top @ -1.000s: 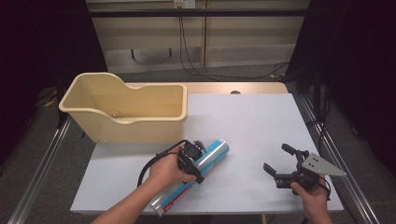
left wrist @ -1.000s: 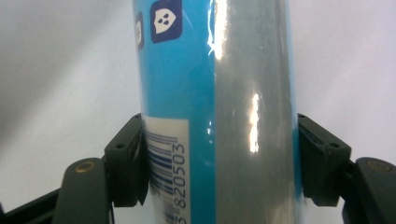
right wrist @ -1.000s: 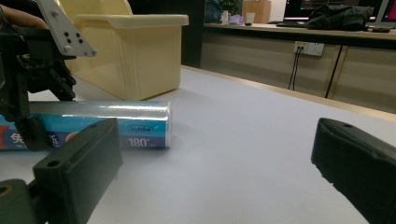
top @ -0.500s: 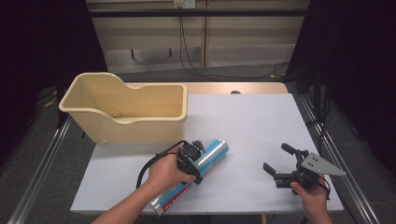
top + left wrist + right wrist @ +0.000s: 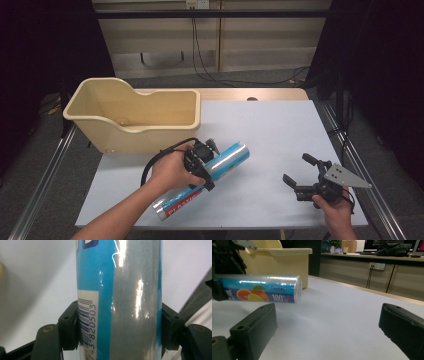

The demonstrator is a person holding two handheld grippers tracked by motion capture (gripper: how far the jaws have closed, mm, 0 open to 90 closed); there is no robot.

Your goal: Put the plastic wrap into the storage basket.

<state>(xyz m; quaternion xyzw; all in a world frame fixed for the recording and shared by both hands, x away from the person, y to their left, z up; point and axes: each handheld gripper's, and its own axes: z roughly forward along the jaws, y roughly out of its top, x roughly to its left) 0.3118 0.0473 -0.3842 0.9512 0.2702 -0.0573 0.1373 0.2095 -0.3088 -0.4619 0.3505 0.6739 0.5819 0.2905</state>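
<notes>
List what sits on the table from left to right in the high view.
Cream tub → left gripper shut on the blue plastic-wrap roll → right gripper, jaws open with nothing between them.

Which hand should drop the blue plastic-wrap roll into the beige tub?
Left. The left gripper is clamped on the blue plastic-wrap roll, right beside the beige plastic tub. The right gripper is open, farther off.

Blue plastic-wrap roll [image 5: 220, 167], lifted, level

roll [image 5: 222, 165] before tub [image 5: 150, 127], on table [image 5: 280, 130]
</notes>
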